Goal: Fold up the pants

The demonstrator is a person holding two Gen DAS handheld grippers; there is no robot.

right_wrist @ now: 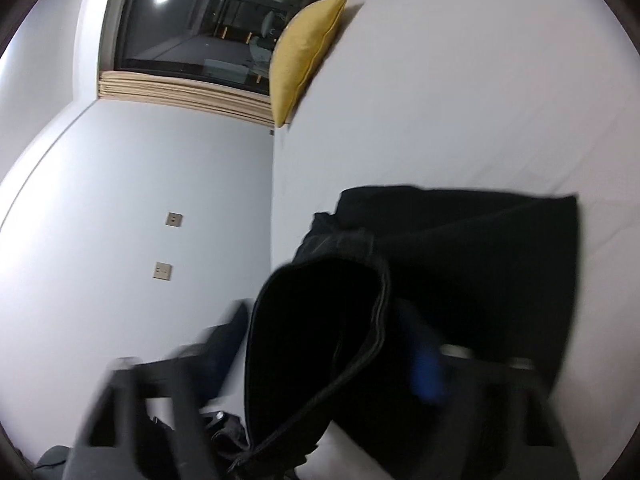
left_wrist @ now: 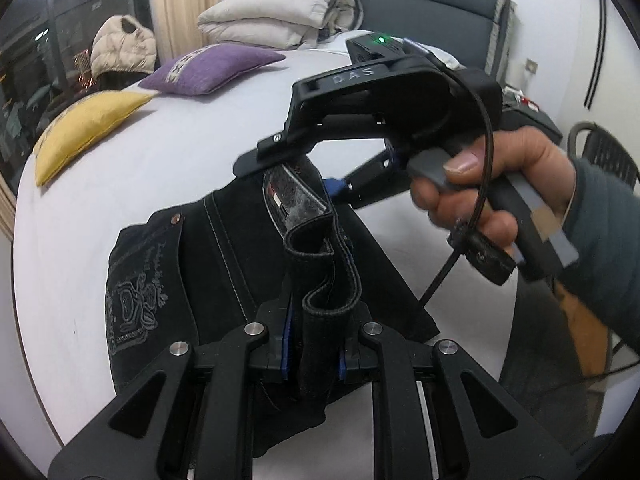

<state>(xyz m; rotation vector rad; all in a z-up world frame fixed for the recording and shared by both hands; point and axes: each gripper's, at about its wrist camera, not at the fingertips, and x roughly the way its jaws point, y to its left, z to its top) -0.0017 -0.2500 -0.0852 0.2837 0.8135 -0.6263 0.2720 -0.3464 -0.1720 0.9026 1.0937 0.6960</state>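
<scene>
Black pants (left_wrist: 224, 264) with grey stitching and an embroidered back pocket lie on the white bed (left_wrist: 160, 168). My left gripper (left_wrist: 314, 344) is shut on a fold of the waistband, which stands up between its fingers. My right gripper (left_wrist: 316, 184), held in a hand, is shut on the waistband further along, just beyond the left one. In the right wrist view the pants (right_wrist: 460, 264) hang dark between the blurred fingers of my right gripper (right_wrist: 320, 360), and the rest lies folded on the bed (right_wrist: 460, 100).
A yellow pillow (left_wrist: 80, 128) and a purple pillow (left_wrist: 212, 68) lie at the bed's left side. A folded duvet (left_wrist: 280, 16) sits against the dark headboard. A wall with sockets (right_wrist: 164, 270) and a window (right_wrist: 200, 20) border the bed.
</scene>
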